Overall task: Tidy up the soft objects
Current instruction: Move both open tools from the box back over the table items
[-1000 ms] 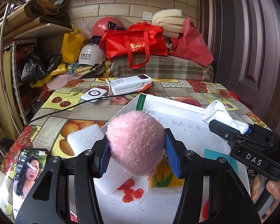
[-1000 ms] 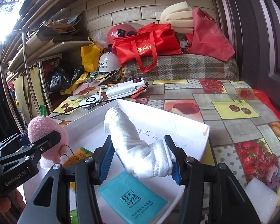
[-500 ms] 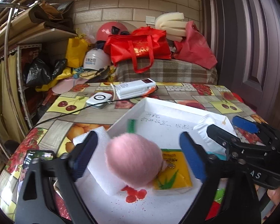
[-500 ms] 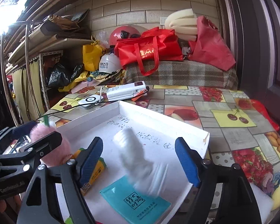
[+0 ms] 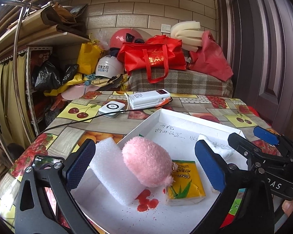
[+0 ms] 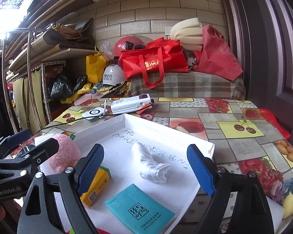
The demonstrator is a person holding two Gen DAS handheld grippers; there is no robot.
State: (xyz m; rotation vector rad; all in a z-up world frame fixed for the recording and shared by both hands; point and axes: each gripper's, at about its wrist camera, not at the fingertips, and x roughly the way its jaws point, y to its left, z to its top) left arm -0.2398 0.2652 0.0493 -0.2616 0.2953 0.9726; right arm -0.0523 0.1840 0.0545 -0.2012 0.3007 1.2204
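So the pink plush ball (image 5: 148, 165) is sitting in the white tray (image 5: 185, 117), dead centre of the left wrist view, leaning on a white foam block (image 5: 111, 173) on its left and overlapping a yellow tissue pack (image 5: 185, 183) on its lower right. The rolled white sock (image 6: 150, 163) lies in the middle of the right wrist view, also on the tray floor, just above a teal tissue pack (image 6: 140, 210).

Left tongs (image 5: 144, 167) are spreading wide, blue pads clear on both sides of the plush, nothing pinched. Right tongs (image 6: 146, 167) are opening too, the sock lying loose between them without touching either pad. So I'd read this as the release step, both soft things dropped in the tray.

How to do it well, imo: let both tongs finish opening before pulling away, otherwise a pad can snag the fuzz or the sock's ribbed cuff and drag it back out. Back off along the line the tongs point, up and toward the bottom of the frame, not sideways, since the two tools sit close together and the left pad of the right tongs is right next to the yellow pack. The plush looks a bit perched, so it might roll. The foam block hangs partly over the tray's left edge onto the fruit-print surface (image 6: 234, 117), probably needs a nudge in.
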